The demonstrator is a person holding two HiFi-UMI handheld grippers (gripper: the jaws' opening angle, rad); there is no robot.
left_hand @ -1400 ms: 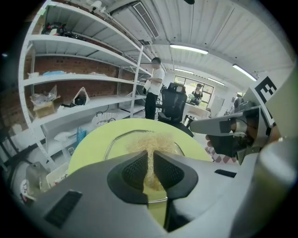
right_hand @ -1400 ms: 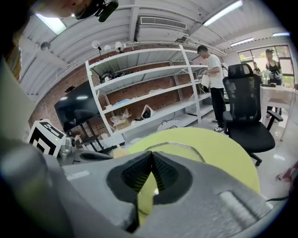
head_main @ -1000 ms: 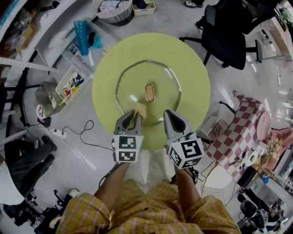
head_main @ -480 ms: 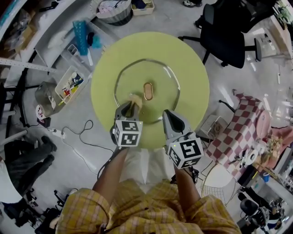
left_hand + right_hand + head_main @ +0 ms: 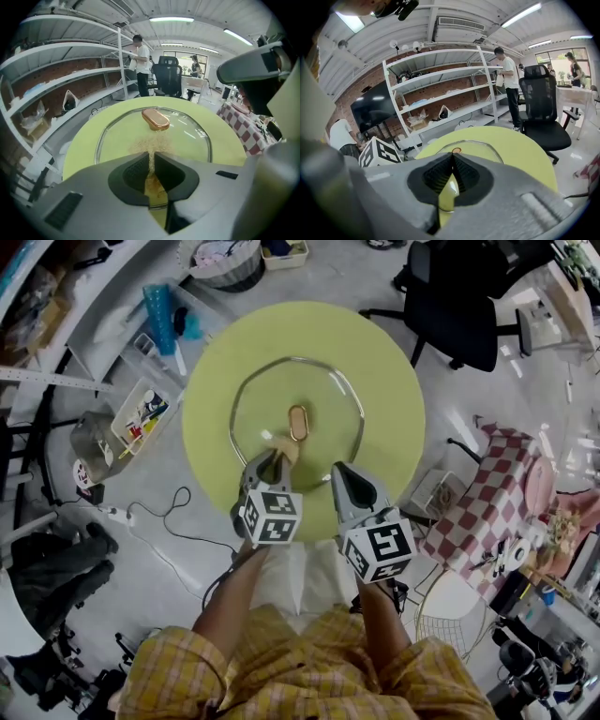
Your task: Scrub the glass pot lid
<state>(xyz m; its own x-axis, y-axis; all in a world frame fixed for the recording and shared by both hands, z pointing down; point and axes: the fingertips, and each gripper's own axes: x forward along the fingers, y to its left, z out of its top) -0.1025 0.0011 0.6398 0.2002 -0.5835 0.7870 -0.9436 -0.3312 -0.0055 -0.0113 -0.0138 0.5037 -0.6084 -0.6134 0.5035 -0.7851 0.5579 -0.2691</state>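
Open-plan lab or workshop space, industrial in build.

Bare brick wall (image 5: 363, 91) behind long white metal shelving racks (image 5: 445, 101) loaded with boxes and bags. Exposed ceiling with fluorescent strip lights (image 5: 171, 19) and a ducted air-conditioning unit (image 5: 461, 22). Large dark wall screen (image 5: 375, 115). Black mesh office chair (image 5: 459, 310) beside a round yellow-green surface (image 5: 389, 362). Grey floor (image 5: 141, 549) with loose black cables (image 5: 164, 512) and a clear plastic bin of small supplies (image 5: 142, 415). Standing person (image 5: 508, 75) at the far shelves.

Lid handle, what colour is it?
Shiny copper-orange handle; it shows best in the left gripper view.
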